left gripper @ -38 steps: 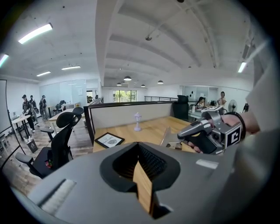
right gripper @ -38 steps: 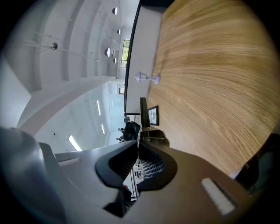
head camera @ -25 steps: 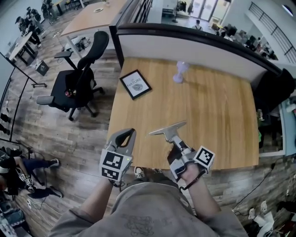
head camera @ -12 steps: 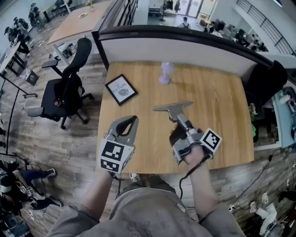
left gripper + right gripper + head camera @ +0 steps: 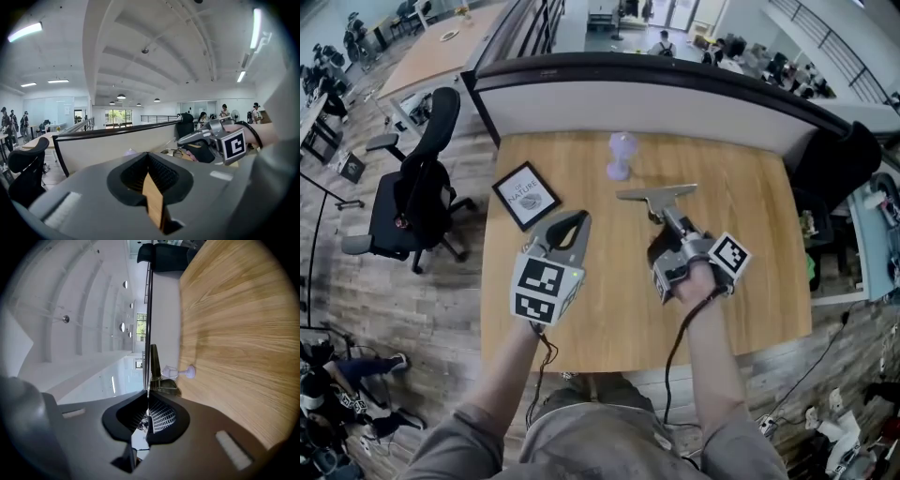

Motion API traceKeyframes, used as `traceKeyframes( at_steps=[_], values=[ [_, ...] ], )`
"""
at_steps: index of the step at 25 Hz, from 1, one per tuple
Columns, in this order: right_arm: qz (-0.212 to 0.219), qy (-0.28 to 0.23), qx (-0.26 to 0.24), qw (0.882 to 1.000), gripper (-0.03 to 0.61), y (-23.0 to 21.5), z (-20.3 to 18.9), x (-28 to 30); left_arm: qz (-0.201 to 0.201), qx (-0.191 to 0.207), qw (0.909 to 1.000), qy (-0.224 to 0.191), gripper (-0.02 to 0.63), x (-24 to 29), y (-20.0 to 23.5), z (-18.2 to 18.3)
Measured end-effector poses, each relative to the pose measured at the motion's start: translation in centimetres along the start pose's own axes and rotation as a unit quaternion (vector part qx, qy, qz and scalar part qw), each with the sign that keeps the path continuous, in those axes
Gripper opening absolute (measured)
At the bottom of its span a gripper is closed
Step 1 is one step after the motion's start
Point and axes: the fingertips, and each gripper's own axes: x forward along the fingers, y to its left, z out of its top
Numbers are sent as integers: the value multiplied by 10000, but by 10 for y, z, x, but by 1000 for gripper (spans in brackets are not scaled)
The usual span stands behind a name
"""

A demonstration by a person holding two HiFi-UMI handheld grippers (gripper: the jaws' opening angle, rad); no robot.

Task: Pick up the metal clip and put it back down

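Note:
The metal clip point(image 5: 656, 194), a wide silver bar on a short handle, is held in the air over the wooden table point(image 5: 750, 281). My right gripper point(image 5: 667, 217) is shut on its handle. In the right gripper view the clip point(image 5: 153, 365) shows edge-on as a thin blade rising from the closed jaws of the right gripper point(image 5: 148, 397). My left gripper point(image 5: 572, 227) hovers to the left of it, shut with nothing in it. The left gripper view shows the left gripper point(image 5: 149, 158) with its jaws together at the tips.
A black-framed picture point(image 5: 526, 196) lies at the table's far left. A small lavender ornament point(image 5: 621, 155) stands near the far edge, just beyond the clip. A dark-topped partition point(image 5: 647, 94) runs behind the table. An office chair point(image 5: 412, 187) stands on the floor at left.
My right gripper has carried the clip farther out over the table, closer to the lavender ornament. The left gripper has also moved forward and up. Both stayed shut.

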Motion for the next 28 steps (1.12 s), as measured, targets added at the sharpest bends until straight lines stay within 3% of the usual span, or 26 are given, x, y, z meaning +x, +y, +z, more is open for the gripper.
traceKeyframes(
  at_steps=[8,17,28],
  values=[
    [-850,-375,389,9949,21,-106,46,29,-367,-234,9969,662,2,74,-7,-65],
    [-1536,-543,748,9838,21,-199,60,31,-529,-838,9863,1319,2,117,-10,-135],
    [-1763,-477,921,9789,25,-243,59,38,-651,-970,9772,1773,2,124,-11,-170]
  ],
)
